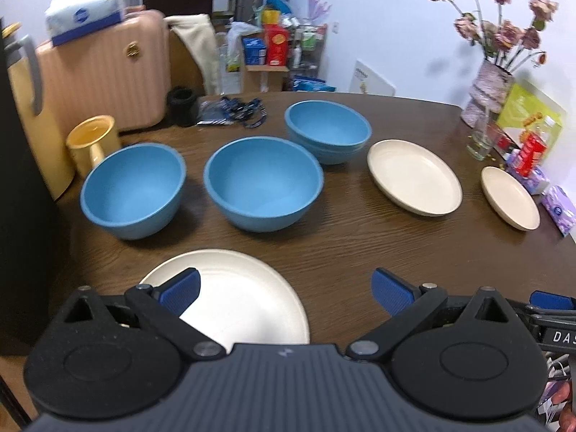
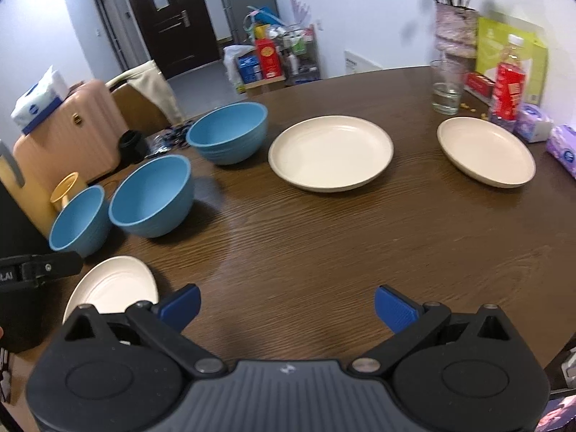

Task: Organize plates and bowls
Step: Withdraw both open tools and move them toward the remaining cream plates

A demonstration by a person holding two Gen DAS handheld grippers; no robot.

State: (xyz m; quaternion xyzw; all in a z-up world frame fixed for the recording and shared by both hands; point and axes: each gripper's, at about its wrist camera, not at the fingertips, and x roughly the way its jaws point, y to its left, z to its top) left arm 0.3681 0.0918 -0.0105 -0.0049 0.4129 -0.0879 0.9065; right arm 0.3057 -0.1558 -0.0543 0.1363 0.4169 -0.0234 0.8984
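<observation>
Three blue bowls stand on the brown table: a left one (image 1: 131, 192), a middle one (image 1: 262, 183) and a far one (image 1: 327, 131). Three cream plates lie there: a near one (image 1: 244, 302) under my left gripper, a middle one (image 1: 414, 176) and a right one (image 1: 511, 198). My left gripper (image 1: 286, 293) is open and empty, hovering over the near plate's right part. My right gripper (image 2: 286, 307) is open and empty above bare table, with the near plate (image 2: 111, 288) to its left, the middle plate (image 2: 331, 151) and right plate (image 2: 486, 149) ahead.
A yellow cup (image 1: 95, 140), a black cylinder (image 1: 181, 104) and a lanyard (image 1: 234, 109) sit at the table's back left. A flower vase (image 1: 489, 90), a glass (image 2: 446, 90), a red-labelled bottle (image 2: 509, 86) and tissue packs (image 2: 563, 147) crowd the right edge. A pink suitcase (image 1: 104, 72) stands behind the table.
</observation>
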